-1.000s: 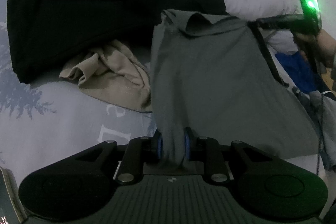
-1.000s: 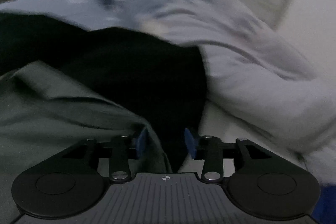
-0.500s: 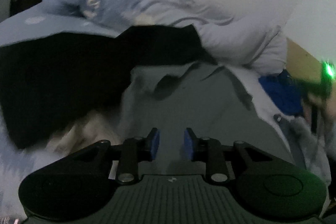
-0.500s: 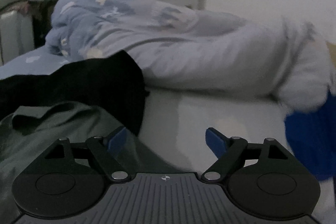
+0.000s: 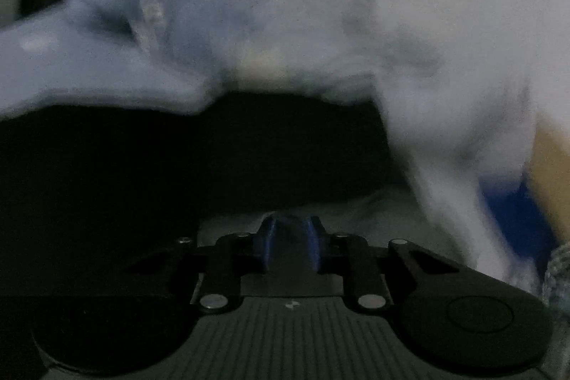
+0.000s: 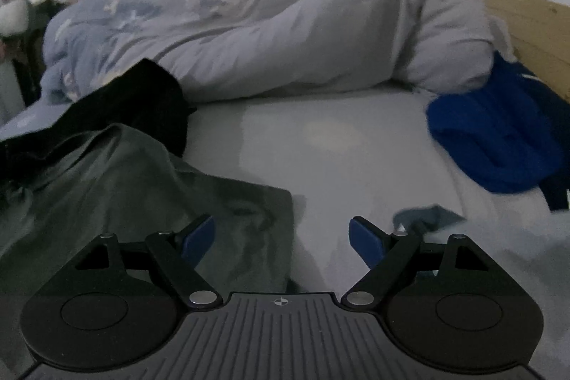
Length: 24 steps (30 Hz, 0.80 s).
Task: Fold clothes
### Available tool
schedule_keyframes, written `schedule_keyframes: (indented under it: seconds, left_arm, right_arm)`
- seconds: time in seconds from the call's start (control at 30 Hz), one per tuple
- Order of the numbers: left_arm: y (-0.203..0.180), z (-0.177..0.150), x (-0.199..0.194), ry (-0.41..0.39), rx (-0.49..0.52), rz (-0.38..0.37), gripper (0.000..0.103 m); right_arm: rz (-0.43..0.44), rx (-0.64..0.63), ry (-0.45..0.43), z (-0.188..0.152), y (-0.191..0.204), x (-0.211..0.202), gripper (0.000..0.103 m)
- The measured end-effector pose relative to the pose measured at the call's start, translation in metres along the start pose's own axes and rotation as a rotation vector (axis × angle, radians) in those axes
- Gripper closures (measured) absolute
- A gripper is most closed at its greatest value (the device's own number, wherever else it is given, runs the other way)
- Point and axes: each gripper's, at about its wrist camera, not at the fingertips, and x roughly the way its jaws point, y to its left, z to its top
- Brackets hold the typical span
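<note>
The grey-green garment (image 6: 117,180) lies spread on the bed at the left of the right wrist view. My right gripper (image 6: 281,237) is open and empty, hovering just over the garment's right edge. In the blurred left wrist view my left gripper (image 5: 289,237) has its blue pads close together with a fold of the grey garment (image 5: 289,228) between them. A black garment (image 5: 178,159) lies just beyond it and also shows in the right wrist view (image 6: 142,102).
A rolled pale blue duvet (image 6: 285,34) runs across the back of the bed. A blue garment (image 6: 498,138) lies at the right by the wooden bed frame (image 6: 534,24). A small grey-blue cloth piece (image 6: 424,216) lies by the right finger. White sheet (image 6: 338,148) lies ahead.
The right gripper let go of the grey garment and opened wide, and the garment now lies flat. The left gripper moved forward and low towards the black garment, its view now blurred.
</note>
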Motion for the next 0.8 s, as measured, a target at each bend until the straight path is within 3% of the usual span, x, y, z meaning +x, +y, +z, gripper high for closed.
schedule_keyframes:
  seconds: [0.1,0.2,0.3,0.4,0.47,0.53,0.6,0.8]
  left_arm:
    - [0.002,0.022,-0.025,-0.178,0.026,0.094,0.072]
    - [0.0,0.015,-0.036,-0.106,0.129,0.094,0.068]
    - [-0.006,-0.015,-0.046,0.01,0.286,0.075,0.055]
    - [-0.01,-0.046,-0.029,0.191,0.379,0.022,0.055]
    - [-0.015,-0.061,-0.012,0.259,0.433,0.013,0.056]
    - [-0.023,-0.067,0.002,0.262,0.489,0.063,0.06]
    - [-0.027,-0.062,0.009,0.232,0.473,0.087,0.062]
    - [-0.045,-0.054,0.019,0.208,0.513,0.07,0.062]
  right_arm:
    - [-0.002,0.035,-0.013,-0.013,-0.004,-0.017,0.018]
    - [-0.002,0.063,-0.029,-0.029,-0.003,-0.037,0.015]
    - [0.011,0.084,-0.026,-0.044,0.004,-0.053,0.014]
    - [0.034,0.08,-0.003,-0.058,0.017,-0.064,0.013]
    - [0.053,0.089,0.008,-0.063,0.025,-0.069,0.013]
    - [0.069,0.098,0.023,-0.068,0.033,-0.074,0.013]
    - [0.084,0.091,0.035,-0.073,0.042,-0.081,0.013]
    - [0.119,0.087,0.076,-0.085,0.053,-0.084,0.013]
